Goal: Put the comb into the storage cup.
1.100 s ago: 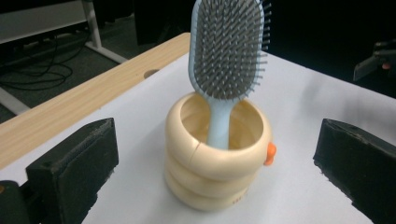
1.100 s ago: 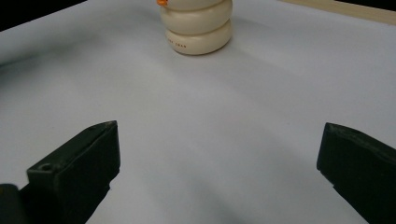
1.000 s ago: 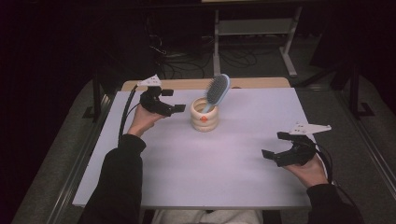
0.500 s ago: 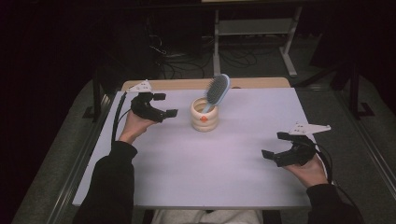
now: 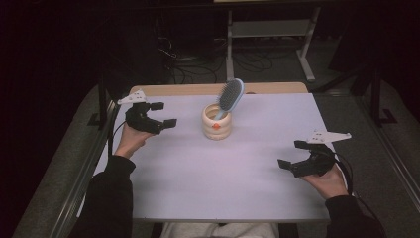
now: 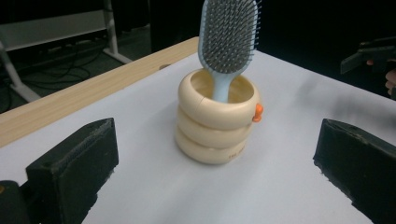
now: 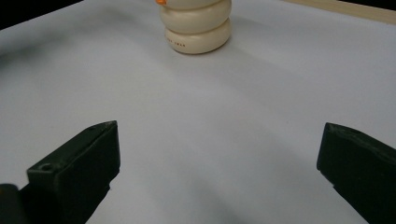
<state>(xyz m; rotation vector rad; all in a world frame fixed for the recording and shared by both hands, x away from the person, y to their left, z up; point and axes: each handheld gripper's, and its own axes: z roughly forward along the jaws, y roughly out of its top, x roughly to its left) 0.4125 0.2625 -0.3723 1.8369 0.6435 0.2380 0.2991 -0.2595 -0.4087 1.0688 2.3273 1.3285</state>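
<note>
Left gripper (image 5: 159, 115) sits near the desk's (image 5: 218, 188) far left corner, jaws wide apart and empty, and they point straight across at the cream ringed holder (image 5: 217, 122), which stands upright near the middle of the far edge. In the left gripper view that holder (image 6: 216, 122) sits squarely between the two black jaws, a little way ahead, so this hand looks the nearer one. The hairbrush (image 5: 230, 96) stands handle-down in it, long axis close to upright, head tipped slightly toward the far right, bristles (image 6: 229, 33) facing the left gripper. Right gripper (image 5: 295, 156) rests over by the near right corner, well apart from the holder, jaws also spread with nothing in them; in its view the holder's base (image 7: 196, 27) stands far ahead. Bare desk lies all around the holder, so there's free room from either side. The wooden strip (image 5: 218, 89) marks the far edge just behind.
</note>
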